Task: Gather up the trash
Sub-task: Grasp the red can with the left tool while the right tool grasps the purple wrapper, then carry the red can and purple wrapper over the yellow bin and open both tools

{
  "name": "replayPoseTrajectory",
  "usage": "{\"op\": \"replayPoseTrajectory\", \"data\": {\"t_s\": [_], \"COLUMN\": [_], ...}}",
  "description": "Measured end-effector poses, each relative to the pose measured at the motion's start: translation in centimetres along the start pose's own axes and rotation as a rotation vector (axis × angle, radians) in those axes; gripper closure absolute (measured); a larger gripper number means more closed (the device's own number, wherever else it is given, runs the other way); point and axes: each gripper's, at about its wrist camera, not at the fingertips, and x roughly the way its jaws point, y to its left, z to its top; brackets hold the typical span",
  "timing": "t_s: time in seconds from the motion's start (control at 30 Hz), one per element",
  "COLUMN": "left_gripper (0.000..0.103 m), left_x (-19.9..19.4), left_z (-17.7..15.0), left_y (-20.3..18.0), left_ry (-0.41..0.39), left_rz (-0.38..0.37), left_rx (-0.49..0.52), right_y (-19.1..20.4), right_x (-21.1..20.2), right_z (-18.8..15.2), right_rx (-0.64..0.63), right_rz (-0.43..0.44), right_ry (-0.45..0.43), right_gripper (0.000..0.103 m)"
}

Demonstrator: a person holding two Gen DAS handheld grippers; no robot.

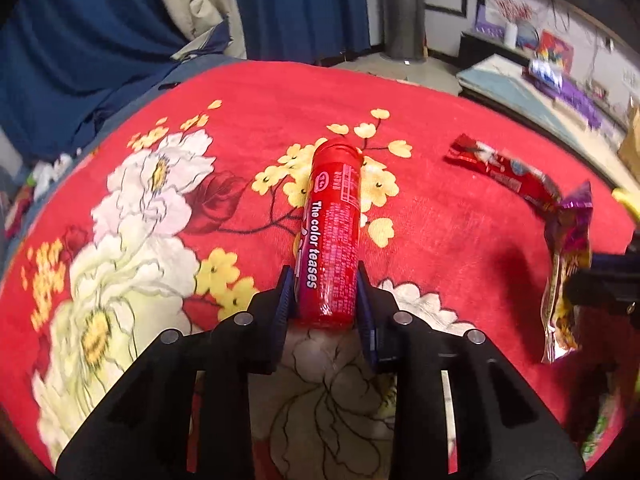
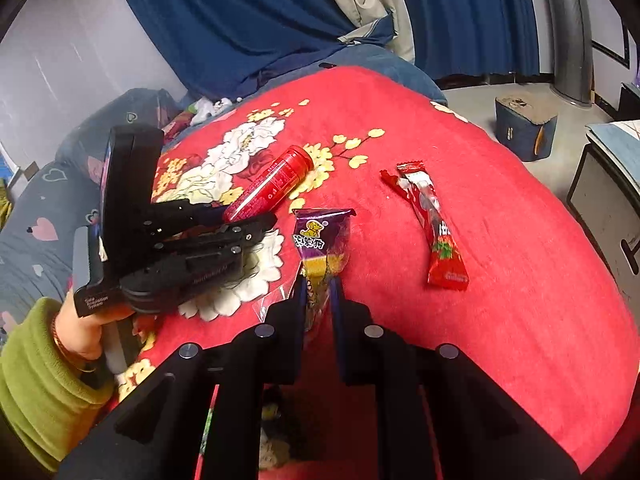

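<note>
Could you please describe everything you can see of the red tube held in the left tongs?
The red tube is a glossy, plastic-looking cylinder with a ribbed red cap at its far end, white "The color teases" lettering and fine print. It lies lengthwise on the floral blanket, its near end clamped between the left tongs, cap pointing away from them.

Both grippers clamped: left gripper (image 1: 326, 296), right gripper (image 2: 319, 300).
</note>
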Motion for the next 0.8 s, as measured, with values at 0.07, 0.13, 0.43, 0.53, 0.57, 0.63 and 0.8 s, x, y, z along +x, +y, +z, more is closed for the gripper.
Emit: {"op": "replayPoseTrajectory", "data": {"t_s": [0.07,0.13,0.43,0.53,0.57,0.63,0.8], "left_gripper": [0.081,0.082,0.082,0.082,0.082,0.082,0.082], "left_x": [-0.6,-1.3,-5.3,-7.0,-7.7,-8.7,-11.1], "left_z": [-0.4,-0.9,-3.5,-3.7,-3.7,-3.5,-3.0], "left_y": [0.3,0.6,0.6,0.0,-0.4,-1.0,-3.6], "left_ry": [-0.016,-0.038,-0.122,-0.168,-0.186,-0.208,-0.255], "left_rz": [-0.012,-0.035,-0.111,-0.128,-0.138,-0.152,-0.195], "left_rx": [-0.033,-0.076,-0.196,-0.206,-0.205,-0.199,-0.156], "right_y": [0.1,0.2,0.1,-0.2,-0.4,-0.6,-1.5], "right_x": [-0.6,-1.1,-3.6,-4.6,-5.1,-6.0,-8.7], "right_z": [-0.2,-0.4,-1.7,-2.0,-2.1,-2.2,-2.3], "right_rx": [0.002,0.006,0.019,0.031,0.037,0.048,0.060], "right_rz": [0.003,0.014,0.039,0.041,0.040,0.041,0.030], "right_ry": [-0.009,-0.015,-0.036,-0.053,-0.061,-0.078,-0.131], "right_gripper": [0.091,0.091,0.091,0.091,0.091,0.091,0.091]}}
